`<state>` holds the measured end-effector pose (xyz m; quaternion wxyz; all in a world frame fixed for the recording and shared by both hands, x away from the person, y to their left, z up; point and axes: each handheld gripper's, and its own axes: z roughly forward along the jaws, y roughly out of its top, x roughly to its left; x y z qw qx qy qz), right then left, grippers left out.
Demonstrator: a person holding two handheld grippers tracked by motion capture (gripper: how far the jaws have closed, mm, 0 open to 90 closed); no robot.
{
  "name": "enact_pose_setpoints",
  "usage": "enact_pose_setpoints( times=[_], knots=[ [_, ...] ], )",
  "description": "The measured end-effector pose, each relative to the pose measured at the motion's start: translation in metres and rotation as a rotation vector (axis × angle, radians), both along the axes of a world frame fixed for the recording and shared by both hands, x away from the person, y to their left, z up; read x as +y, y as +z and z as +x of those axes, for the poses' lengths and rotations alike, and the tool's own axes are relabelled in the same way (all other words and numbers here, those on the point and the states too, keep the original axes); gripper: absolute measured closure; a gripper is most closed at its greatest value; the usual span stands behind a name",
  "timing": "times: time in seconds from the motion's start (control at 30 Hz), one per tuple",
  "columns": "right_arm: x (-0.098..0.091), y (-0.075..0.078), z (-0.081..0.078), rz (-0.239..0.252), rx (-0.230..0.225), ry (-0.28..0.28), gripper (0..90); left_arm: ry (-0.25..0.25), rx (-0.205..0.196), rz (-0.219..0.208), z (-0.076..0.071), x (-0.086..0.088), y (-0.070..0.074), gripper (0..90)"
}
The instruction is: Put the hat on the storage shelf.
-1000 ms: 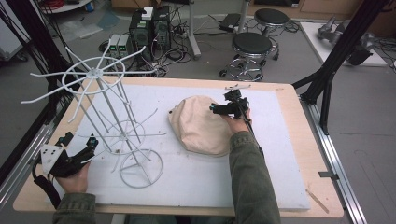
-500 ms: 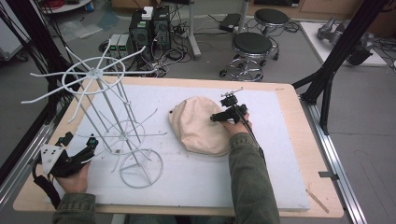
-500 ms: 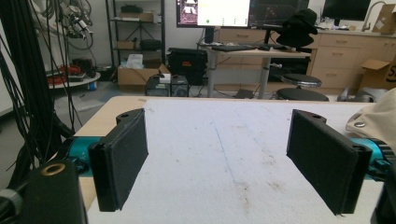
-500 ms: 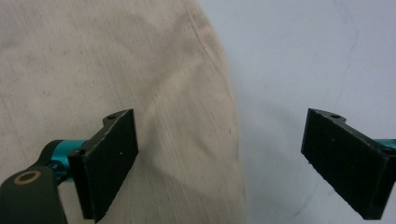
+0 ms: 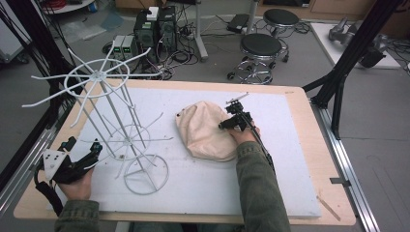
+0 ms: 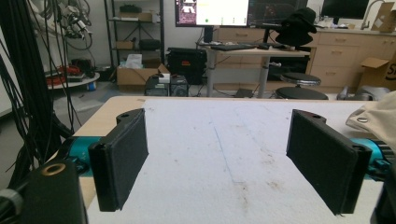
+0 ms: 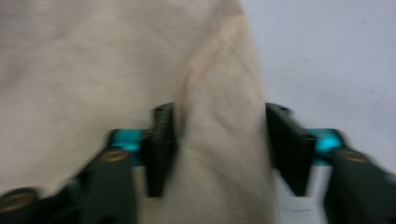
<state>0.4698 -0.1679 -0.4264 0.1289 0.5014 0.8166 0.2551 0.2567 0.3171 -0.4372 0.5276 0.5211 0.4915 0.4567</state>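
A beige fabric cap lies on the white mat at mid table. My right gripper sits at the cap's right edge, pointing left into it. In the right gripper view a fold of the cap fills the gap of the right gripper. Its jaws have just been closing around that fold and still stand well apart. My left gripper rests at the table's left front, beside the white wire rack. The left gripper is open over bare mat, and the cap's edge shows at the right.
The wire rack stands tall on a ring base, with arms spreading over the mat's left half. Black frame posts flank the table. Stools and computers stand on the floor behind it.
The right gripper has settled slightly lower onto the cap's right edge. The left hand and the rack have not moved.
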Motion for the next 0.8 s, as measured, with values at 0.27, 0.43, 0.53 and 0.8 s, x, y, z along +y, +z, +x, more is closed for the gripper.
enact_pose_setpoints(
  times=[0.27,0.43,0.53,0.8],
  knots=[
    [0.006,0.004,-0.005,-0.04,-0.002,-0.039,73.3,-0.003,0.004,0.005,0.0,0.0,0.0,20.8],
    [0.002,0.006,-0.006,-0.02,-0.008,-0.035,76.1,0.0,0.004,0.01,0.001,0.0,-0.001,20.9],
    [0.0,0.005,-0.01,-0.003,-0.049,-0.043,77.0,-0.003,0.008,0.011,0.001,0.0,-0.001,20.9],
    [-0.012,0.008,-0.013,0.049,-0.089,-0.045,79.6,-0.002,0.01,0.0,0.001,0.0,-0.001,21.0]
  ],
)
